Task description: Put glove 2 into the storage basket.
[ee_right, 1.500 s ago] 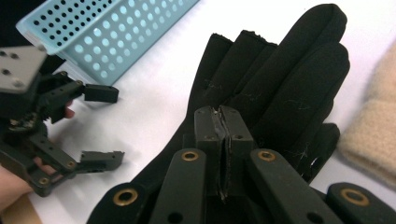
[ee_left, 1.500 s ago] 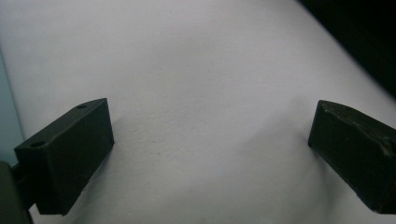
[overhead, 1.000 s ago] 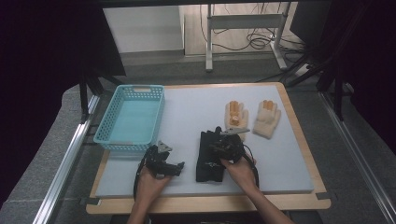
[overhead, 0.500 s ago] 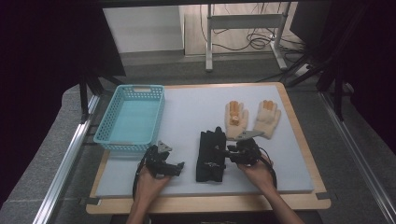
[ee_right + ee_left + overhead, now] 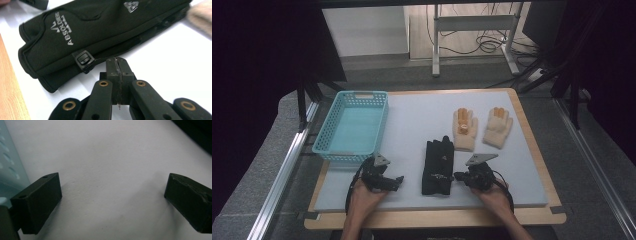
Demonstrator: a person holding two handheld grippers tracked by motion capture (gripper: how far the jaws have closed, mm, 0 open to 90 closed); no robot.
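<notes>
The surface (image 5: 412,120) is a pale grey mat on a light wooden board whose edge shows along the front and sides. Around it the room is dark, with black frames to either side, grey floor, and beyond the far edge a lit patch with a white wall, metal stand legs and loose cables.

The black gloves (image 5: 438,166) lie flat as a stacked pair just left of the right claw (image 5: 457,176), cuffs toward the person and fingers pointing away. In the right gripper view the gloves (image 5: 100,32) are matte black with white "ABSOLDERS" lettering and a small logo, stitched seams, and a little plastic clip (image 5: 83,60) at the cuff edge. The right claw (image 5: 117,65) has its jaws pressed together with nothing between them, having just closed, and its tip sits just beside the glove's cuff edge, close to the clip.

The left claw (image 5: 398,179) rests well left of the gloves; in the left gripper view the left claw (image 5: 112,195) is spread wide over bare mat, holding nothing.

Beyond the left claw stands a turquoise basket (image 5: 327,140). Beyond the right claw lie 2 cream gloves (image 5: 482,129) with orange fingertips, side by side.
</notes>
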